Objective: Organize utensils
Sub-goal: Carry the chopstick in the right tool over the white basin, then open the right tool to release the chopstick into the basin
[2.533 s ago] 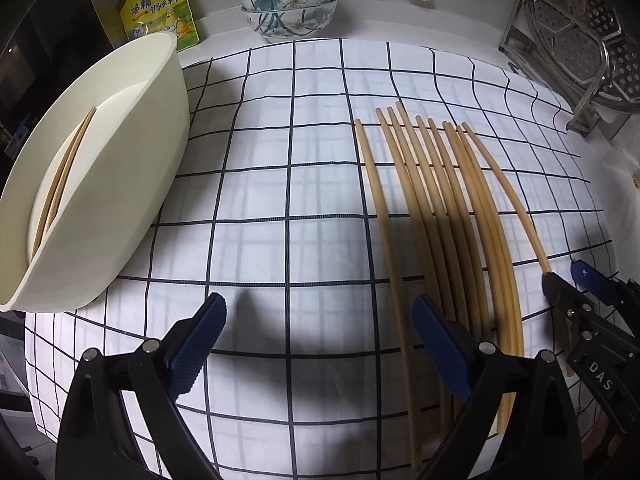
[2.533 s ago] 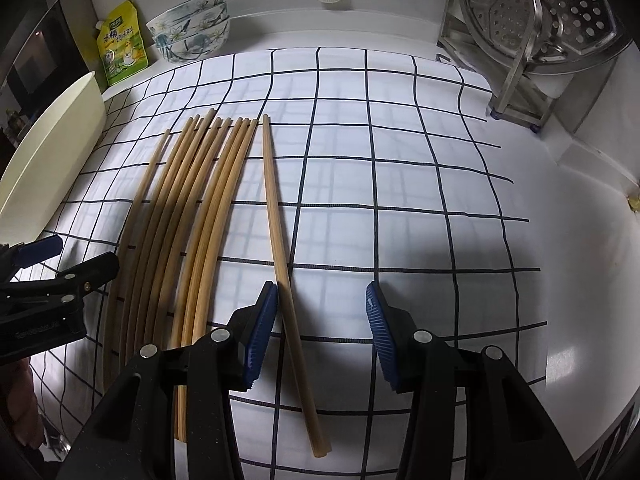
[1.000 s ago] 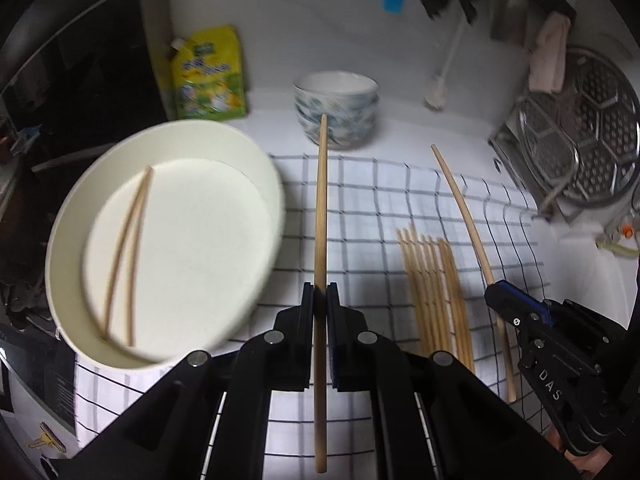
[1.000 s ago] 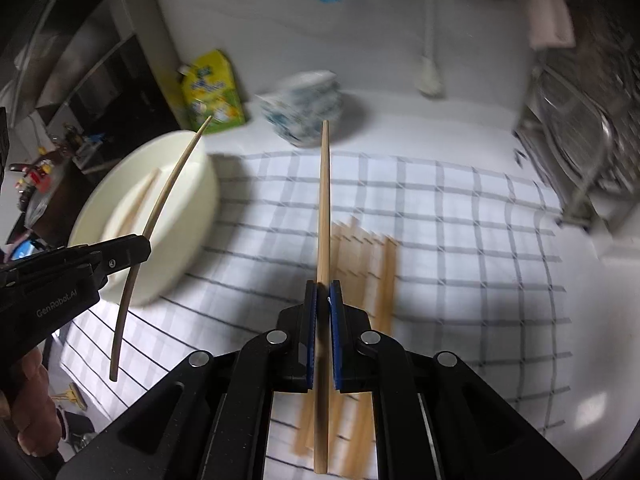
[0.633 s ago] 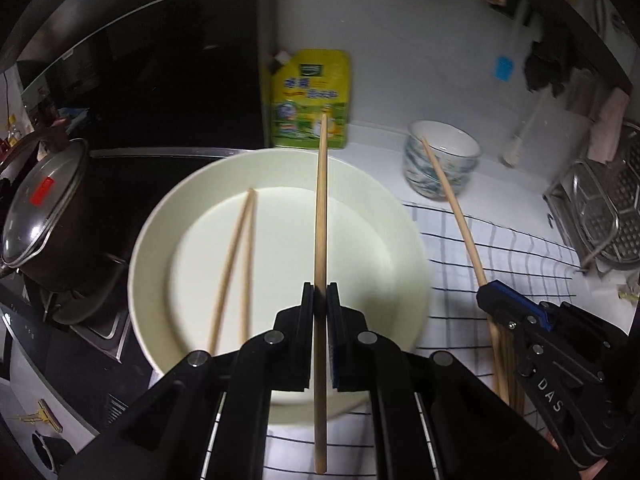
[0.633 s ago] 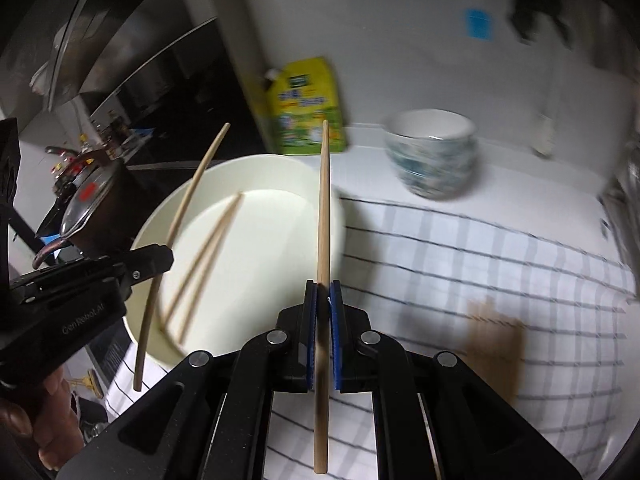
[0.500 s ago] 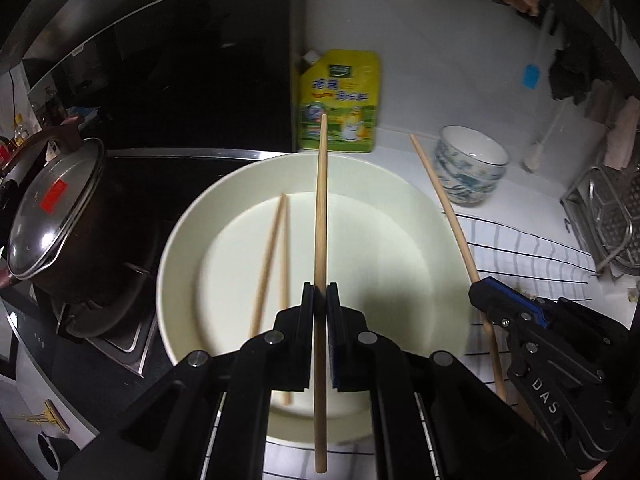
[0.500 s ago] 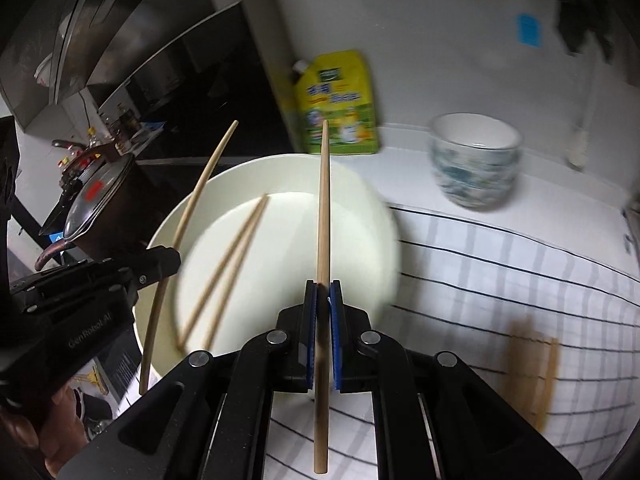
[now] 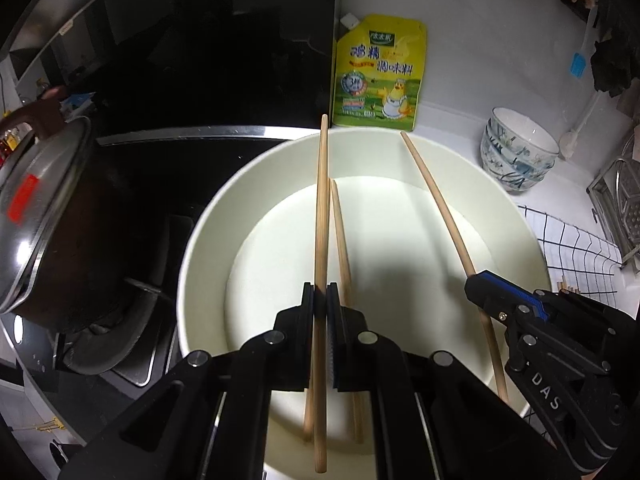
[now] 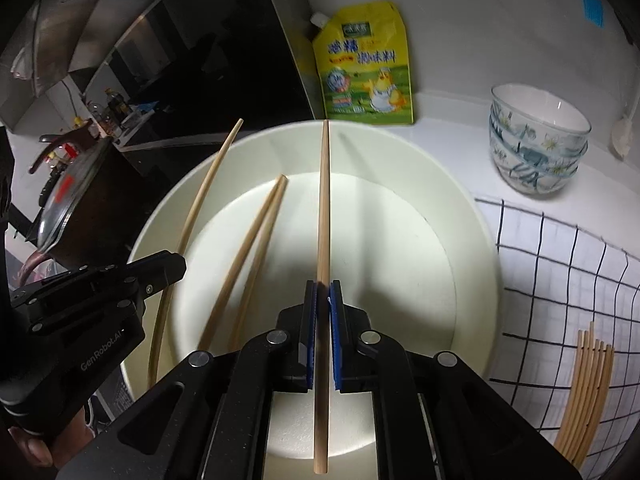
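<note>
Drop-off step: left gripper (image 9: 321, 304) & right gripper (image 10: 323, 304), jaws each clamped on one long tan wooden chopstick (image 9: 321, 220), hover over the big round cream basin (image 9: 200, 240) w/ two chopsticks inside; next, probably lower & open.

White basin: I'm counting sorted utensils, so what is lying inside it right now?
Two chopsticks lie on the white basin floor. Each tool holds one more above it, unreleased. The tools cover the basin's near floor.
</note>
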Action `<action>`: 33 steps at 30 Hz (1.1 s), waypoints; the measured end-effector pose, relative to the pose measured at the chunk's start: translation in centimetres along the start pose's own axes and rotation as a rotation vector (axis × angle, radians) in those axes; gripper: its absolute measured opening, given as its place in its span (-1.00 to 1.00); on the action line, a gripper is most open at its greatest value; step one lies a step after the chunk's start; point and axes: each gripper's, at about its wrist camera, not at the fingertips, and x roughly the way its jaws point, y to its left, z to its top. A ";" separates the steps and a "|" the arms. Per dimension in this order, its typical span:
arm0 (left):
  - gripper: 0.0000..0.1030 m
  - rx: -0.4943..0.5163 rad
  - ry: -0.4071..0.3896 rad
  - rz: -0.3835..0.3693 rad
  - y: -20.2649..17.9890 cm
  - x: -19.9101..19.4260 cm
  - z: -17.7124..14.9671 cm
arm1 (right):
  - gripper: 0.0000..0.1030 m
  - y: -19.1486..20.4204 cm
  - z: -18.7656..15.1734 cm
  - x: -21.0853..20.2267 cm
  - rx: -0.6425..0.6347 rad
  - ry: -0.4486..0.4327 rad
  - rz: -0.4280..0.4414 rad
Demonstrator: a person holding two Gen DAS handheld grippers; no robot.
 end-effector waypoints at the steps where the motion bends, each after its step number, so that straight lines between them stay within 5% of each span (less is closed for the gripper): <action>1: -0.86 0.003 0.008 -0.005 0.0 0.4 -0.1 | -0.88 -0.1 -0.1 0.3 0.005 0.008 -0.007; 10: -0.84 0.016 0.051 -0.023 0.0 2.4 -0.4 | -0.88 -1.3 -0.8 2.0 0.060 0.057 -0.048; 18: -0.04 -0.006 0.023 -0.014 0.9 1.5 -0.4 | -0.78 -1.5 -1.1 0.5 0.080 0.015 -0.056; 33: 0.06 -0.019 -0.006 0.005 0.0 -2.6 -1.5 | -0.70 -0.7 -2.3 -3.2 0.052 -0.034 -0.056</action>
